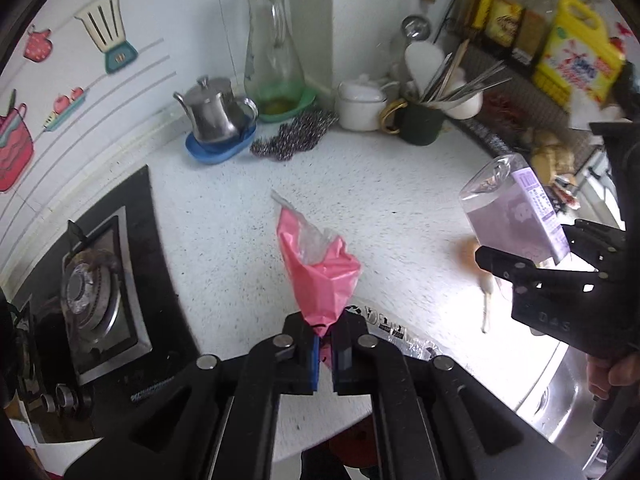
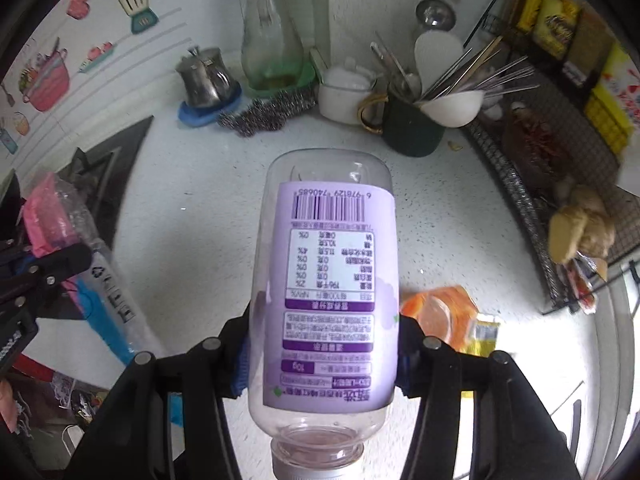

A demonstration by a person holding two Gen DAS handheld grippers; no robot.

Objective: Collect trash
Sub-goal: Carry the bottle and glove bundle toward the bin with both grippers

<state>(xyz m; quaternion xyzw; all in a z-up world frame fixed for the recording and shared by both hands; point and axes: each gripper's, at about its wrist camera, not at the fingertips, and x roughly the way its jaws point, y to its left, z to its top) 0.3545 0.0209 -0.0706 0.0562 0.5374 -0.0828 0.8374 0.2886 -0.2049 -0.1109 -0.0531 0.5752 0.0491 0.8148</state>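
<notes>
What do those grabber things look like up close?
Both tongs, the left tongs and the right tongs, are black plastic linkage arms joined by round silver rivets, with blue pads inside the fingertips. The right one has faint embossed letters on its side.

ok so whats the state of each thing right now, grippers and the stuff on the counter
left gripper: shut on the pink bag
pink bag: pinched at one end, lifted off the counter
right gripper: shut on the bottle
bottle: empty, capped, held with base pointing away
orange wrapper: lying on the counter
glass carafe: upright, nearly empty
steel teapot: lid on, on blue dish
</notes>
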